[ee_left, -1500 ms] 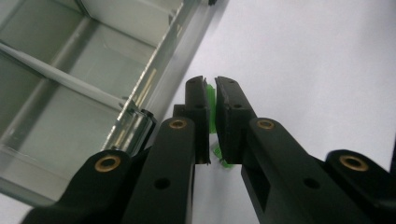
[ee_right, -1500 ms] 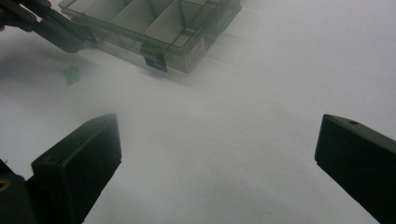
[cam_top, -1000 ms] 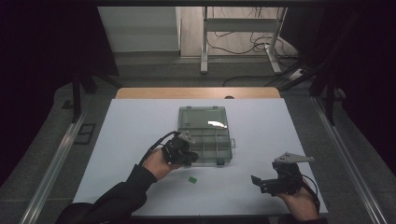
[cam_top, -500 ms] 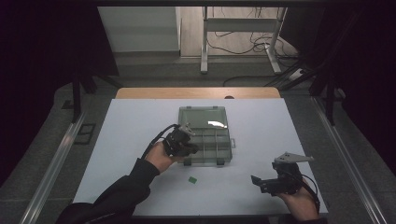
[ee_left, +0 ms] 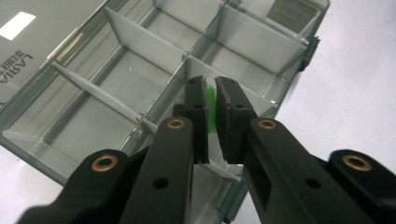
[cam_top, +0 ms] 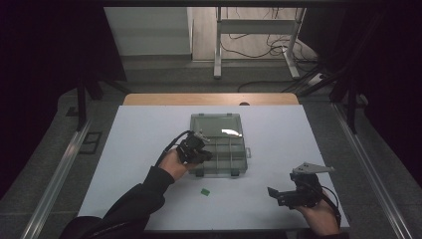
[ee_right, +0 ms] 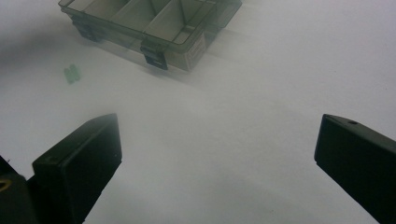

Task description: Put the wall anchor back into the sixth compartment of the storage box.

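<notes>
A small green piece [ee_left: 211,108] is sitting pinched between the jaws of the left gripper [ee_left: 211,105], which is clamping it edge-on, just above the near-side compartments of the clear organizer box [cam_top: 234,149]. The piece is hanging over a divider (so a slight nudge inward probably decides which compartment it drops into). A second green piece [cam_top: 205,191] is lying on the white table [cam_top: 139,149] in front of the box. The right gripper [cam_top: 283,195], jaws spread wide and holding nothing, is resting right of that piece.
</notes>
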`<state>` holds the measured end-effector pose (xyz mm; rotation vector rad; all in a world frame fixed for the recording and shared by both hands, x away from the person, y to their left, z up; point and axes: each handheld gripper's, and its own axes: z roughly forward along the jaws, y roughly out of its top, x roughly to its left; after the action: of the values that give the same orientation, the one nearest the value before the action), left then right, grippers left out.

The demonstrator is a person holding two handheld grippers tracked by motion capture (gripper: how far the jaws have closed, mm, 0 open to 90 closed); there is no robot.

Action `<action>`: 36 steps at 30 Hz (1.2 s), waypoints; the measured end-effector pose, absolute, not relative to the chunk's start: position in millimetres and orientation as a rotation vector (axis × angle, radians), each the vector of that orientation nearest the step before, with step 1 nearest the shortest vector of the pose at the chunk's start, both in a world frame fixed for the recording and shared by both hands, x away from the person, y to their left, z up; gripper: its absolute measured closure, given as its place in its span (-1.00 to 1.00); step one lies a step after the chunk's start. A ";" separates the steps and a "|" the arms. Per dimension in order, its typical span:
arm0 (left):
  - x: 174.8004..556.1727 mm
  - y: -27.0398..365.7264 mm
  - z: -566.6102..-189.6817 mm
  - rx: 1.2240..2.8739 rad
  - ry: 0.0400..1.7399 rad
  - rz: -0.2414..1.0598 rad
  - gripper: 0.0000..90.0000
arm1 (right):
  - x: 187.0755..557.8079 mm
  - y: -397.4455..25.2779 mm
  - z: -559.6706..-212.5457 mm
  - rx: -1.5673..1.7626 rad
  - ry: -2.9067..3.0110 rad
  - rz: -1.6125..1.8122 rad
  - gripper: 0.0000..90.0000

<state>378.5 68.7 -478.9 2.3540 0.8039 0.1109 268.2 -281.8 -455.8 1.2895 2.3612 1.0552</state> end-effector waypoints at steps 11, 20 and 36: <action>383.5 68.0 -487.2 2.350 0.831 0.098 0.84 | 268.6 -281.9 -456.2 1.288 2.365 1.053 -0.99; 383.8 68.2 -488.5 2.351 0.831 0.093 0.75 | 268.8 -282.0 -456.3 1.290 2.367 1.053 -0.99; 373.7 69.9 -477.5 2.329 0.812 0.093 0.42 | 268.6 -282.1 -456.2 1.291 2.364 1.054 -0.99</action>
<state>373.7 69.9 -477.5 2.3289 0.8118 0.0934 268.6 -282.1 -456.2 1.2909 2.3642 1.0538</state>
